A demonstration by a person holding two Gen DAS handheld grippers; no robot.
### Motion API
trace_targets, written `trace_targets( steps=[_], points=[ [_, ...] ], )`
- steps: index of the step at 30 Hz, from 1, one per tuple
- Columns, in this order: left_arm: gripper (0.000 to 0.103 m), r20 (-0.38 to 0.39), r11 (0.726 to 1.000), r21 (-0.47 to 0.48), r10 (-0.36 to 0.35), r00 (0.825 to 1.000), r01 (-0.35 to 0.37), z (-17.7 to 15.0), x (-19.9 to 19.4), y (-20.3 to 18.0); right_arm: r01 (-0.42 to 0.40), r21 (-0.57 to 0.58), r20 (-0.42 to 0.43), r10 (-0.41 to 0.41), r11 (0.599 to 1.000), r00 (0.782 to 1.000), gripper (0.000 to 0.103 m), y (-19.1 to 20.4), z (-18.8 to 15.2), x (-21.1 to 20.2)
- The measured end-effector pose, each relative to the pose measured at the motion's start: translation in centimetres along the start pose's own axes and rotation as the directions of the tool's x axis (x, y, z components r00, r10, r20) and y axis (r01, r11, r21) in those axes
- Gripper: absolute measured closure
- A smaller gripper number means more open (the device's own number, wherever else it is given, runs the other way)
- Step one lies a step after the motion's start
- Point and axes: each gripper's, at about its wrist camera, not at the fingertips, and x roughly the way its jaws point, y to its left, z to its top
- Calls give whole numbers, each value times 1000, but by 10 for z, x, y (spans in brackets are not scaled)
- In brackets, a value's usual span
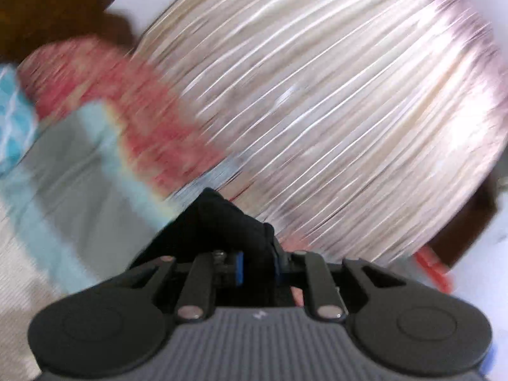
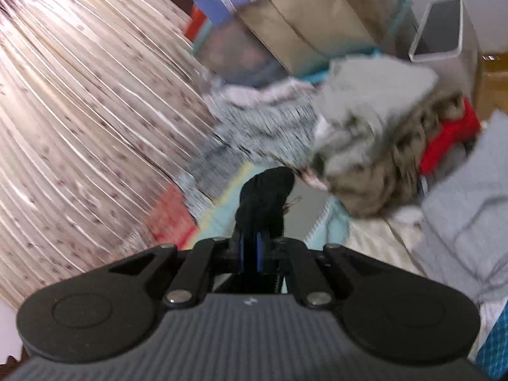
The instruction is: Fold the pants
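Note:
Both views are blurred by motion. The pants are black cloth. In the left wrist view my left gripper (image 1: 255, 262) is shut on a bunched black piece of the pants (image 1: 219, 222), which hides the fingertips. In the right wrist view my right gripper (image 2: 250, 247) is shut on another black bunch of the pants (image 2: 265, 197) that sticks up past the blue pads (image 2: 259, 252). The rest of the pants is out of sight in both views.
A pale striped cloth (image 1: 333, 101) fills the background and also shows in the right wrist view (image 2: 79, 127). A red patterned cloth (image 1: 120, 101) and a teal and grey sheet (image 1: 73, 171) lie left. A pile of grey, brown and red clothes (image 2: 387, 133) and a grey bin (image 2: 444, 28) stand right.

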Motion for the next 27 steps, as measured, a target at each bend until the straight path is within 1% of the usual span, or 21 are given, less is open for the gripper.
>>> trace_targets(
  steps=[1, 2, 3, 5, 7, 9, 11, 12, 14, 15, 16, 17, 18, 20, 21, 22, 23, 24, 25, 26, 27],
  points=[
    [88, 17, 1000, 9, -22, 1000, 22, -3, -13, 1, -18, -1, 9, 18, 1000, 1000, 93, -3, 3, -7],
    [88, 13, 1000, 9, -24, 1000, 24, -8, -21, 7, -30, -5, 14, 30, 1000, 999, 93, -7, 3, -13],
    [88, -4, 1000, -4, -18, 1000, 18, -17, -28, 19, -36, -12, 14, 36, 999, 999, 93, -14, 1, -18],
    [88, -73, 997, -76, 3, 997, -9, -43, -41, 66, -18, -28, 9, 18, 999, 1000, 93, -33, -11, -26],
    [88, -155, 985, -155, 51, 987, -75, -75, -52, 123, 23, -28, -25, -23, 999, 999, 93, -61, -30, -28],
    [88, -223, 963, -215, 116, 968, -165, -112, -65, 182, 81, -14, -76, -82, 997, 994, 93, -94, -54, -29],
    [88, -315, 922, -236, 226, 922, -306, -156, -79, 238, 155, 12, -136, -152, 988, 979, 93, -132, -85, -31],
    [88, -377, 887, -252, 277, 884, -386, -179, -84, 267, 197, 25, -172, -190, 980, 967, 93, -150, -99, -30],
    [88, -462, 834, -275, 322, 827, -478, -216, -92, 306, 302, 37, -256, -283, 952, 924, 93, -183, -128, -27],
    [88, -487, 809, -293, 332, 808, -509, -232, -98, 321, 346, 34, -281, -323, 938, 903, 93, -195, -142, -27],
    [88, -490, 797, -326, 316, 812, -508, -244, -107, 332, 356, 43, -283, -330, 934, 901, 93, -203, -150, -29],
    [87, -476, 800, -351, 295, 828, -487, -249, -114, 334, 335, 67, -266, -307, 940, 914, 93, -207, -153, -34],
    [86, -465, 808, -358, 281, 840, -468, -250, -119, 333, 330, 84, -263, -299, 940, 917, 93, -207, -153, -38],
    [76, -469, 822, -330, 283, 837, -463, -243, -125, 329, 329, 124, -266, -288, 936, 920, 81, -207, -148, -42],
    [76, -467, 829, -322, 281, 839, -457, -238, -128, 324, 331, 145, -275, -284, 932, 919, 68, -208, -146, -45],
    [75, -455, 840, -314, 276, 847, -443, -228, -132, 320, 330, 166, -282, -276, 929, 919, 63, -210, -144, -49],
    [73, -438, 851, -311, 267, 858, -423, -220, -139, 317, 333, 180, -279, -277, 926, 919, 63, -211, -144, -57],
    [73, -413, 863, -312, 253, 875, -397, -213, -151, 313, 364, 166, -258, -316, 917, 913, 63, -208, -141, -66],
    [71, -389, 870, -314, 246, 888, -379, -206, -161, 308, 417, 132, -209, -386, 899, 898, 61, -203, -141, -79],
    [69, -366, 875, -311, 248, 897, -370, -201, -170, 305, 461, 97, -150, -445, 882, 883, 61, -199, -143, -91],
    [68, -344, 880, -299, 260, 902, -368, -194, -176, 303, 485, 64, -98, -478, 872, 873, 61, -193, -144, -101]
  ],
)
